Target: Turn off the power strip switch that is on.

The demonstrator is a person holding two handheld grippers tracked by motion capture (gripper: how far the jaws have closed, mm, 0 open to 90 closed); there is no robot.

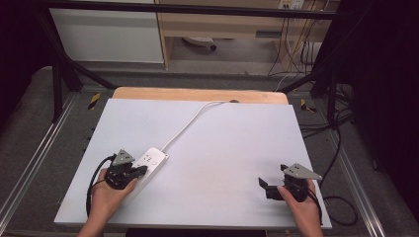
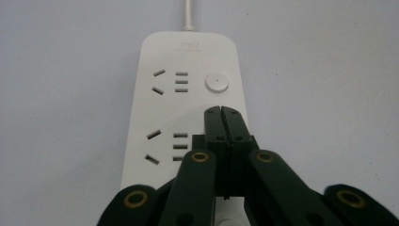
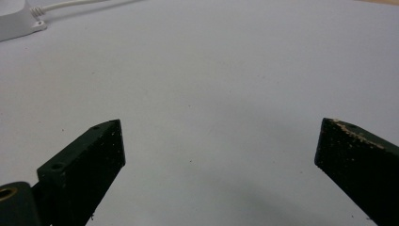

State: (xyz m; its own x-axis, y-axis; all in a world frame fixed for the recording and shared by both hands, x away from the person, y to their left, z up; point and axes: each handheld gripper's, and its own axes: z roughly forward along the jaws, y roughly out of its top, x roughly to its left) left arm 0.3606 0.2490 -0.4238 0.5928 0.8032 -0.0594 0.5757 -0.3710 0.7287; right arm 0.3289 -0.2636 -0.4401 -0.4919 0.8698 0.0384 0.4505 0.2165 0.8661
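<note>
A white power strip [image 1: 150,163] lies on the white table top at the left, its cord [image 1: 188,123] running up toward the far edge. In the left gripper view the strip [image 2: 160,108] shows two socket groups and a round button [image 2: 217,82]. My left gripper [image 2: 221,109] is shut, its tips together over the strip's right side just short of the button; whether they touch the casing I cannot tell. From above, the left gripper [image 1: 143,170] sits on the strip's near end. My right gripper [image 3: 219,141] stands open over bare table, at the right [image 1: 264,187].
The white board [image 1: 212,148] rests on a wooden table [image 1: 197,94] with a hole where the cord passes. Metal frame rails and black cables [image 1: 341,148] run along both sides. A corner of the strip [image 3: 16,21] shows in the right gripper view.
</note>
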